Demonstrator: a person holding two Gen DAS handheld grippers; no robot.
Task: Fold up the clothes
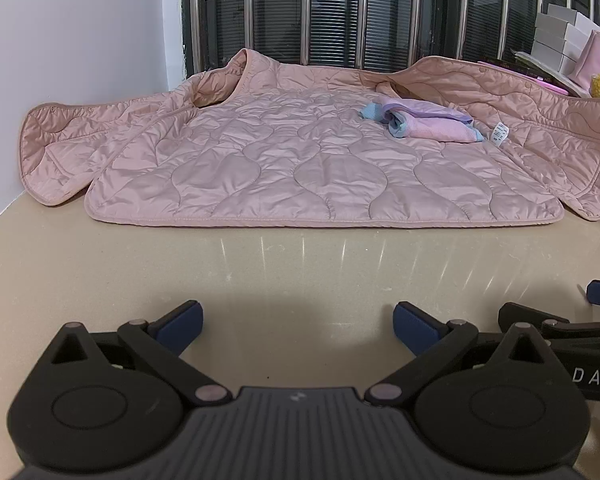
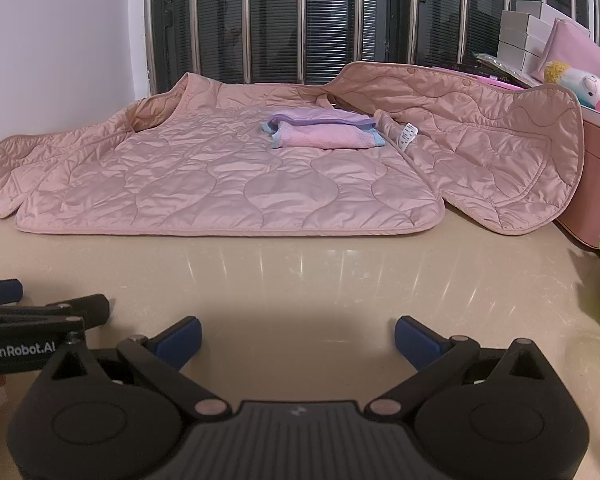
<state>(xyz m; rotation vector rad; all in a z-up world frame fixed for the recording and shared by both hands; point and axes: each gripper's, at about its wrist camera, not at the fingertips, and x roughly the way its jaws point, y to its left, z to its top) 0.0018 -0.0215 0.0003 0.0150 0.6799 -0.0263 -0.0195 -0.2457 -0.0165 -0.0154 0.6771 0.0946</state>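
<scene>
Left hand-held gripper [image 1: 296, 326]: jaws spread wide, nothing between them, low over the beige surface [image 1: 300, 264]. Right hand-held gripper [image 2: 298, 334]: same condition, just beside the left unit. The pink quilted jacket [image 1: 284, 168] lies spread flat on the surface, ahead of both hand-held grippers and well apart from the fingertips. A small folded pink-and-purple garment [image 2: 324, 132] rests on the jacket, ahead of the right unit.

"GenRobot.AI" on left hand-held gripper [image 2: 40, 320]; "DAS" on right hand-held gripper [image 1: 572, 320].
</scene>
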